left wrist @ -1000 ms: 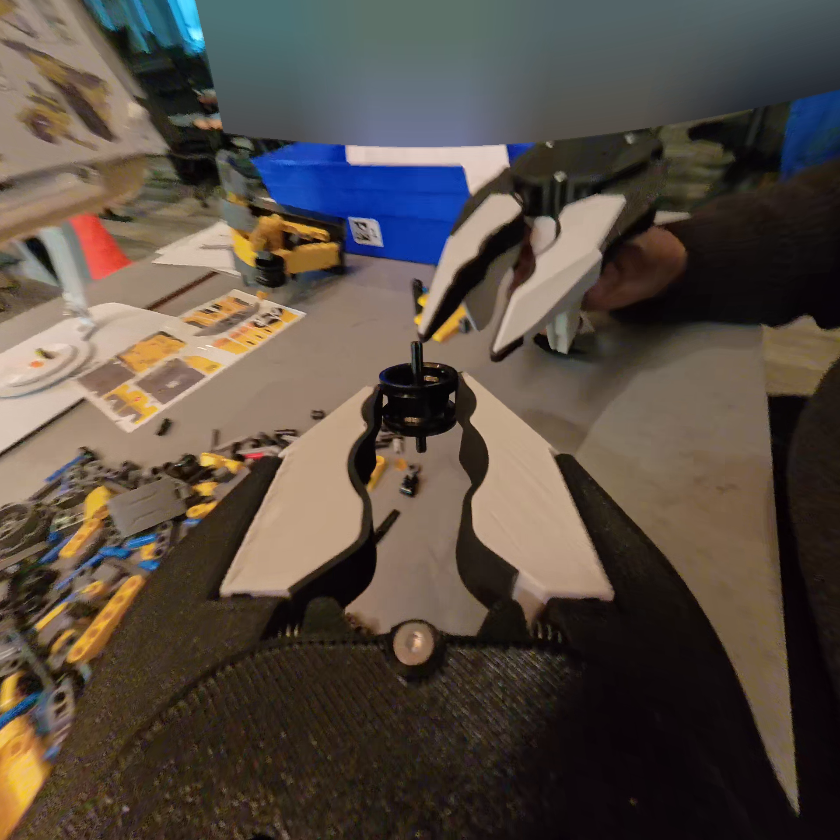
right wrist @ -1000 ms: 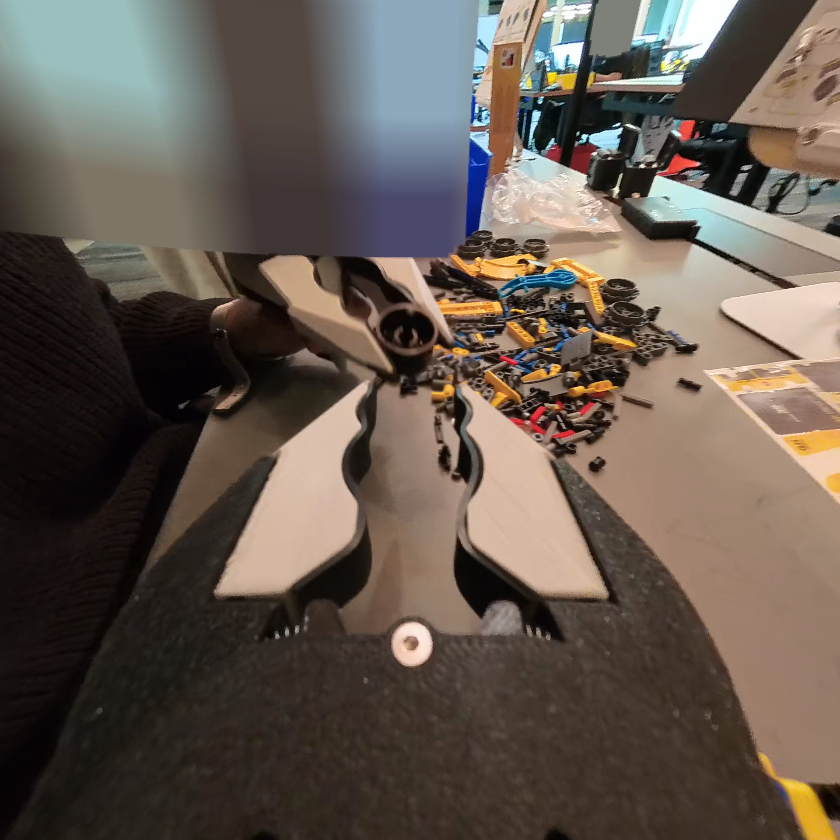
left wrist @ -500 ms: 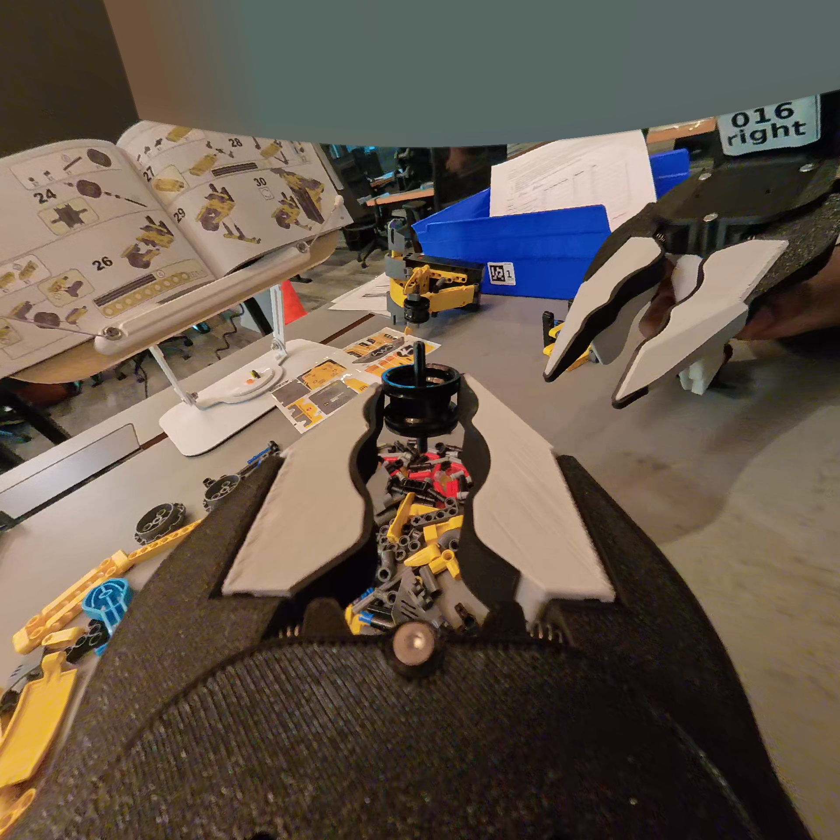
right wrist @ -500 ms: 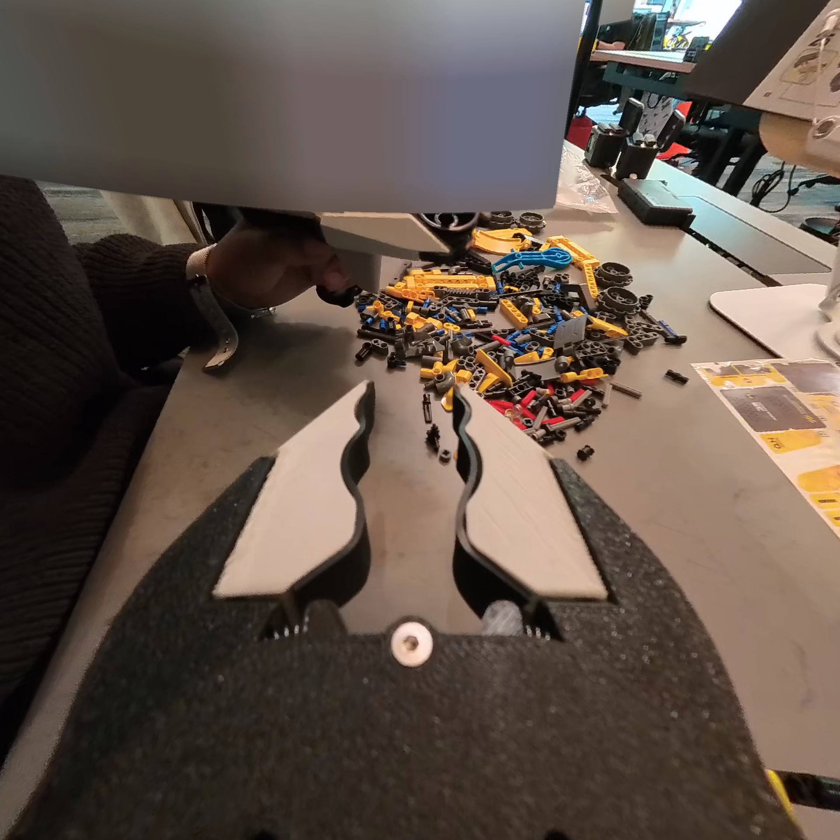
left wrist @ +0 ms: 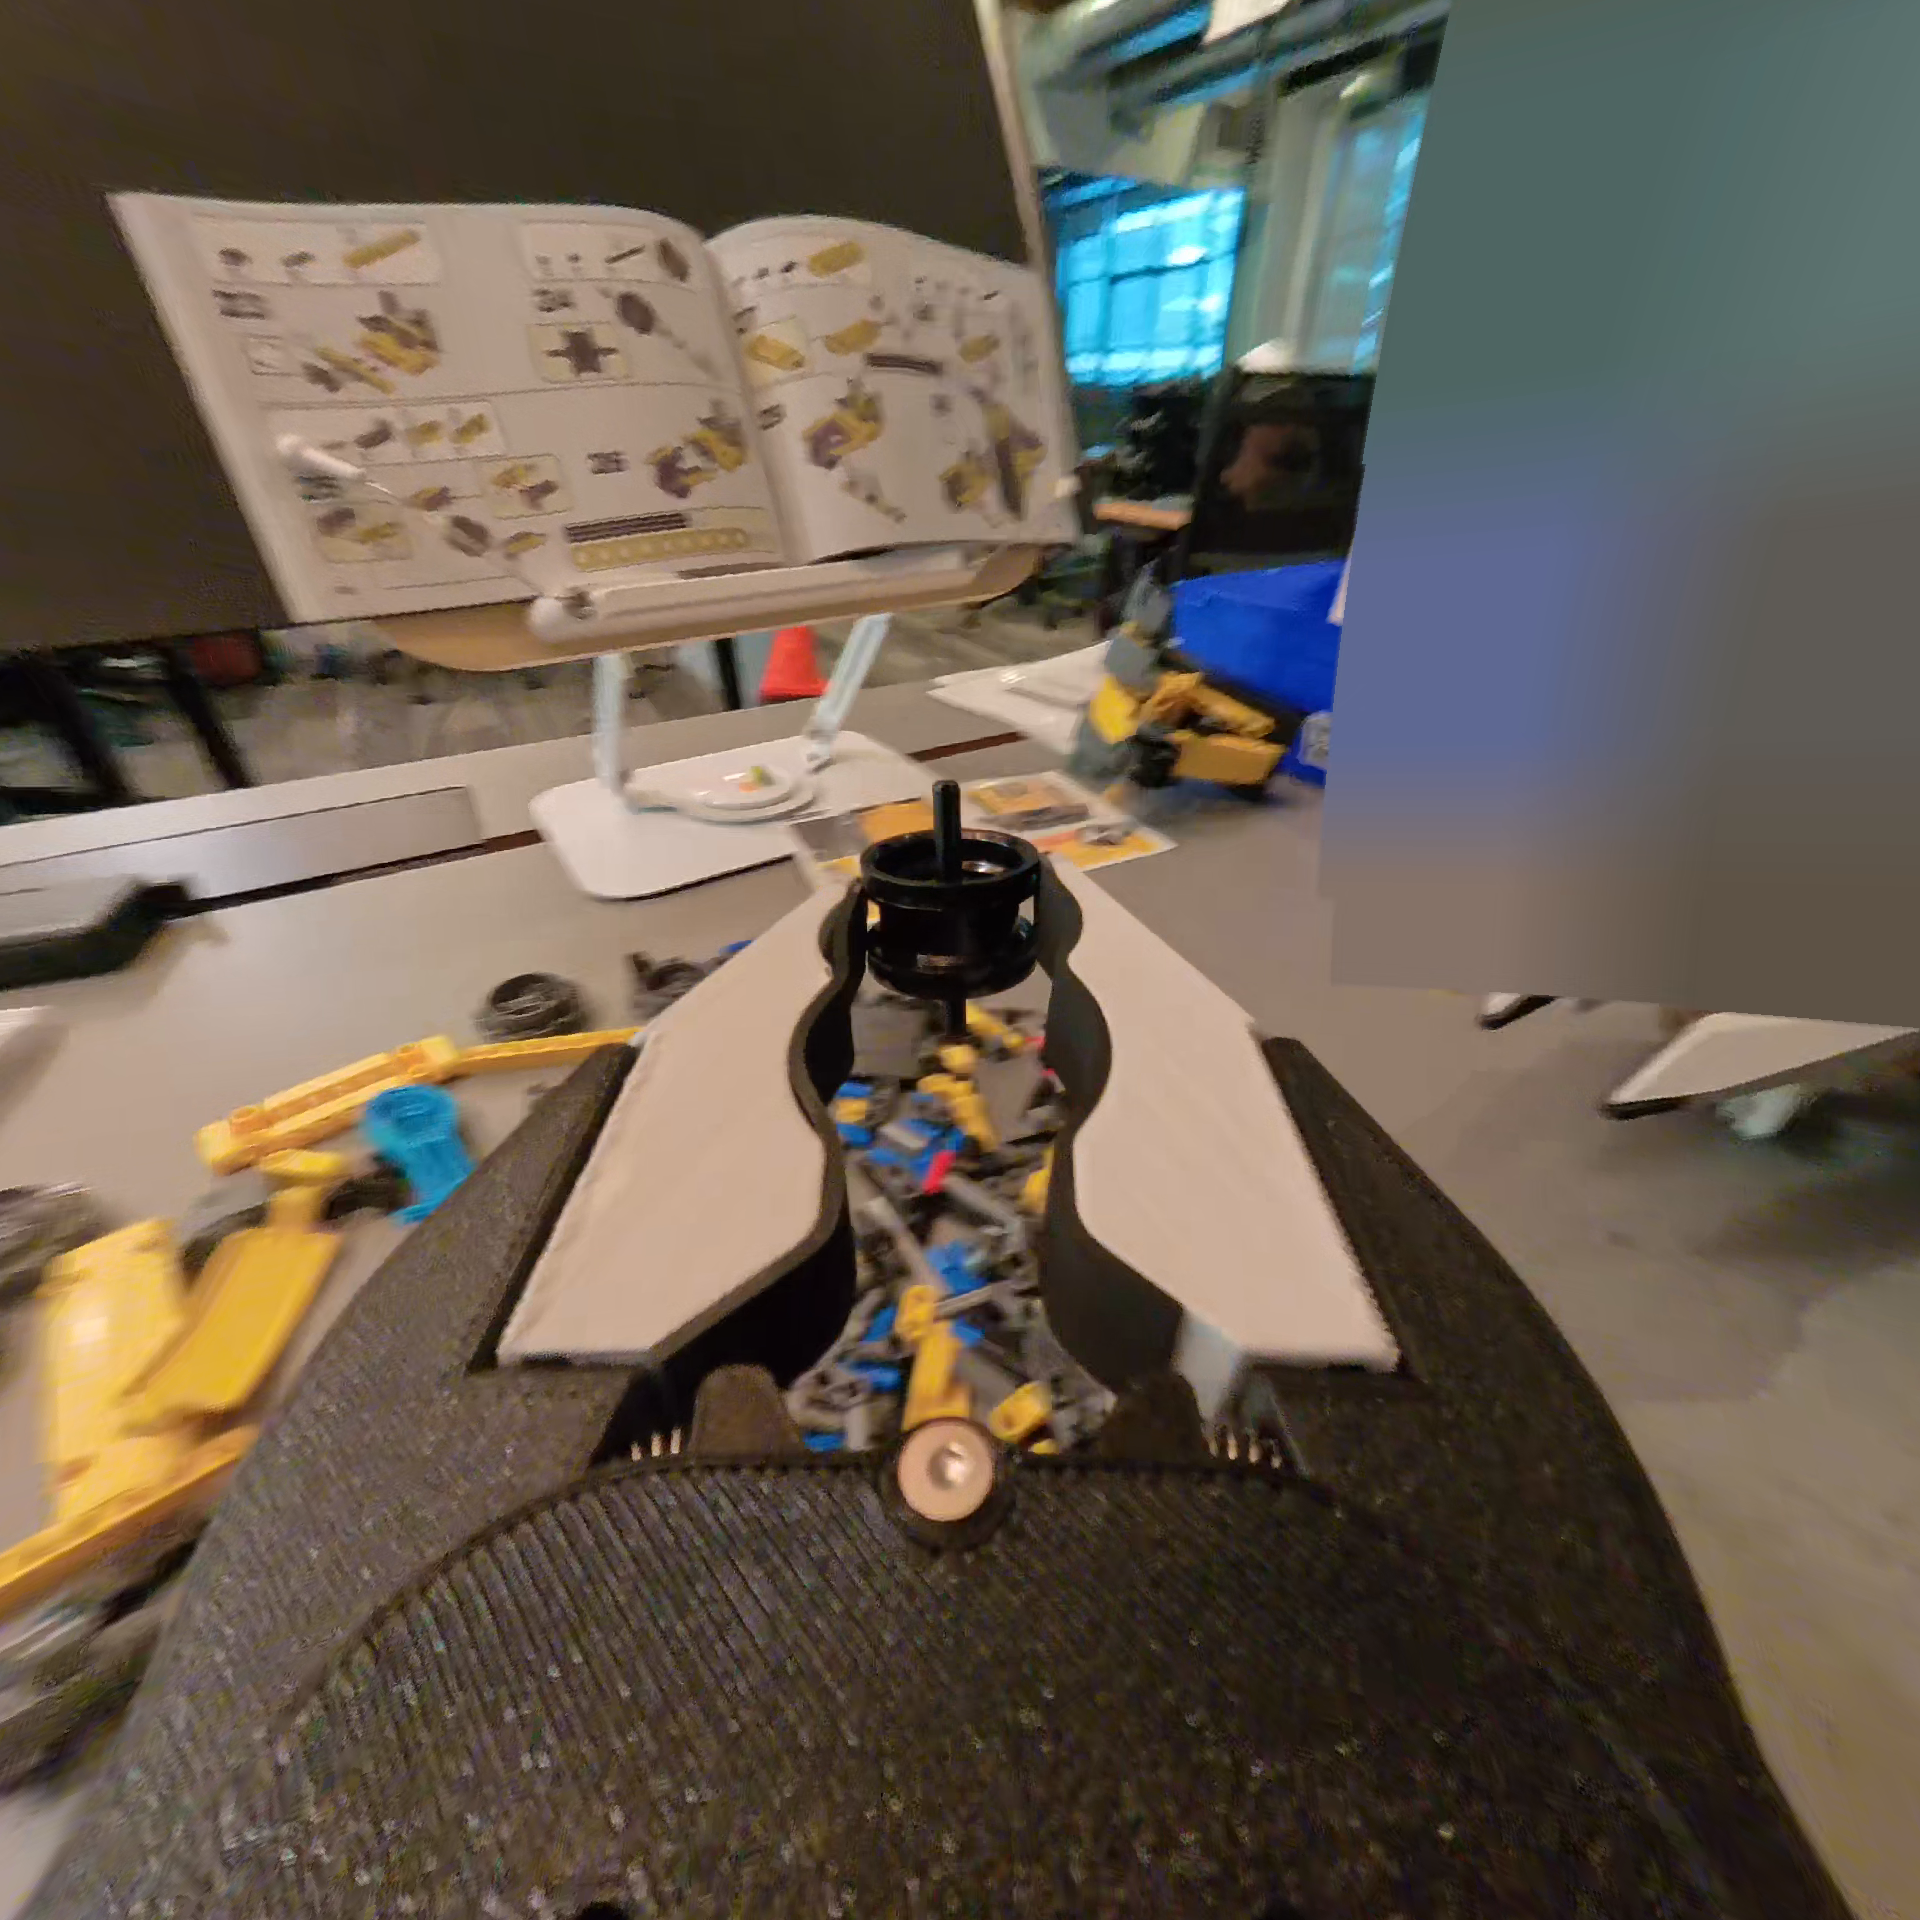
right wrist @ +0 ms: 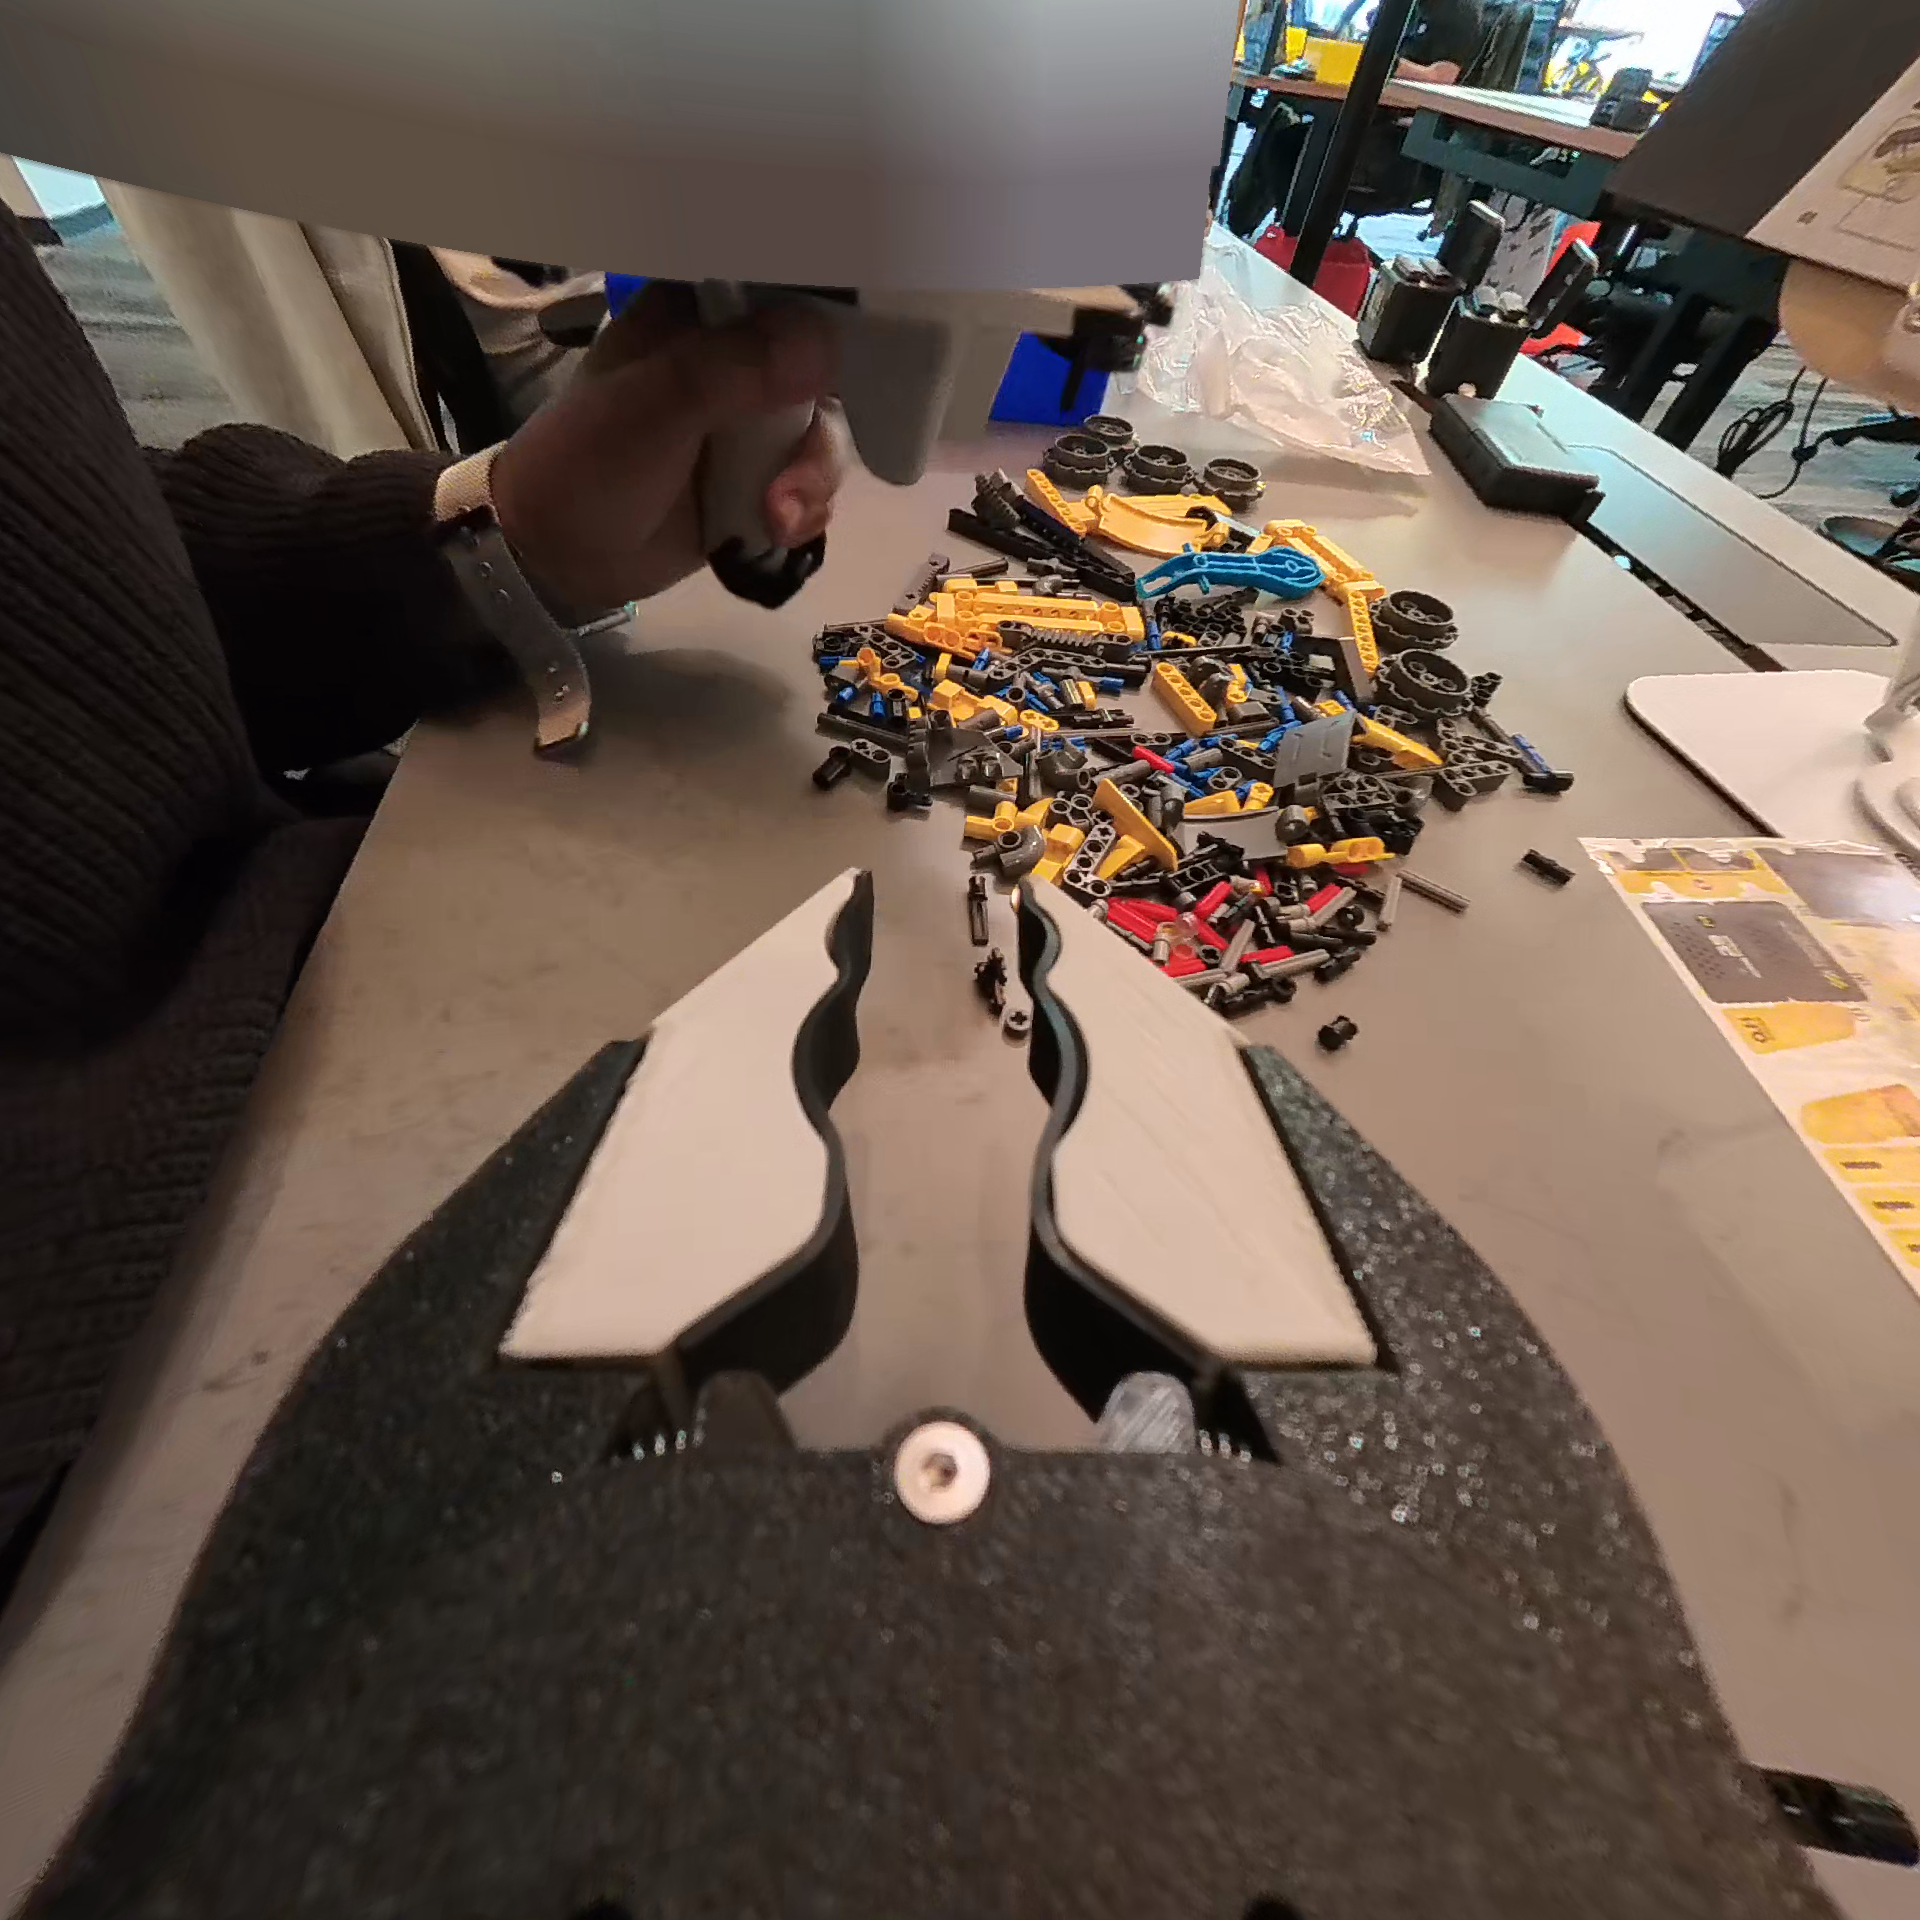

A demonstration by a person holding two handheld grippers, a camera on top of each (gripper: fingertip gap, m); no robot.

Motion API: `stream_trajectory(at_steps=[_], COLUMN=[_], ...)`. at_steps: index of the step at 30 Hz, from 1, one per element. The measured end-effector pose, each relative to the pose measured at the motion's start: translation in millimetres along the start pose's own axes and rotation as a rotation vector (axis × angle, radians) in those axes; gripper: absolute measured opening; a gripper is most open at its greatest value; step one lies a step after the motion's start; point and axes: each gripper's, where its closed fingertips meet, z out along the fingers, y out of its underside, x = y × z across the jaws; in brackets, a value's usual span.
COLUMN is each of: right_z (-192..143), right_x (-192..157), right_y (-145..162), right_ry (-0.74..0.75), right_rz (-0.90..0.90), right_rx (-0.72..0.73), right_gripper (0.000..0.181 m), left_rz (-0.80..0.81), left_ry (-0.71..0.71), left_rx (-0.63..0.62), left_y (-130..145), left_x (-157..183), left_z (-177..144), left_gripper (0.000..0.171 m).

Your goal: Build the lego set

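Up off the grey table [left wrist: 312, 966], left gripper [left wrist: 948, 914] pinching a black wheel hub [left wrist: 948, 914] with a thin black axle [left wrist: 945, 821] standing through it, hovering over the heap of yellow, blue, black and red building pieces [right wrist: 1174, 748]. Behind, an open instruction booklet [left wrist: 582, 405] leaning on a white stand [left wrist: 665, 831]. Right gripper [right wrist: 940, 894] gaping partway, holding nothing, tips just beside a few small black pins [right wrist: 992, 966] at the heap's near edge.
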Motion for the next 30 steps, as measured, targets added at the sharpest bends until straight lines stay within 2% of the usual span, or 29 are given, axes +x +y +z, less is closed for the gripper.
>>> stream_trajectory(at_steps=[4,11,23,30], right_z=[-1.7,-2.6,-6.3,-5.9], right_x=[1.6,5.0,7.9,7.3], right_y=[-1.4,-2.5,-6.0,-5.9], right_ry=[0.0,-0.004,-0.007,-0.006], right_rz=[-0.007,0.013,0.032,0.024], right_rx=[0.013,0.027,0.059,0.058], right_gripper=[0.025,0.024,0.024,0.024], left_rz=[0.085,0.008,0.025,0.049], left_ry=[-0.091,0.006,0.151,0.153], left_rx=[-0.037,-0.071,-0.129,-0.146], left_y=[5.0,16.6,27.8,32.4], left_x=[-12.9,-2.6,28.6,34.5], left_z=[0.1,5.3,13.2,14.8], left_gripper=[0.028,0.028,0.028,0.028])
